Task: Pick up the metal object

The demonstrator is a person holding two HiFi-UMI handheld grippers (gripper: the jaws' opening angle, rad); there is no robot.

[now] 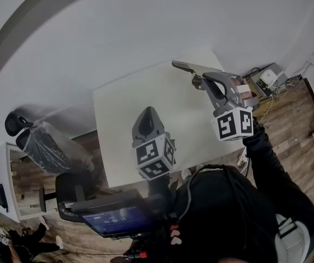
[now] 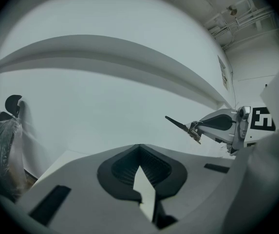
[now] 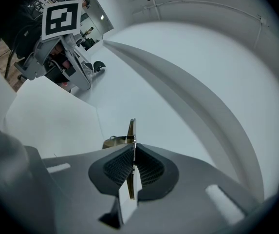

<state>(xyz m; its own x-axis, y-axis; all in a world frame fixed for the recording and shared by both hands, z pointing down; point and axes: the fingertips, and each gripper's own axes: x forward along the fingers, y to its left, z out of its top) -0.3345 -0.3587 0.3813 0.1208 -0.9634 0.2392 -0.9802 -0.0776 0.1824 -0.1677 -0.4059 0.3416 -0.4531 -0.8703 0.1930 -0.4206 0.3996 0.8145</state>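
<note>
The metal object [image 1: 187, 66] is a thin flat strip with a small rounded fitting under it. It is held up in the air over the far right part of the white table [image 1: 118, 108]. My right gripper [image 1: 204, 80] is shut on it, and the strip sticks out to the left past the fingertips. In the right gripper view the strip [image 3: 132, 129] stands edge-on between the pads of the right gripper [image 3: 133, 146]. In the left gripper view the metal object [image 2: 177, 124] shows as a dark blade. My left gripper [image 1: 147, 113] hovers over the table's middle, shut and holding nothing, as the left gripper [image 2: 139, 147] also shows in its own view.
A plain white wall lies beyond the table. A black chair [image 1: 14, 124] and a plastic-wrapped item [image 1: 48, 147] stand at the left on the wooden floor. Power strips and cables [image 1: 269, 78] lie at the right. A lit screen [image 1: 115, 219] sits near the person's body.
</note>
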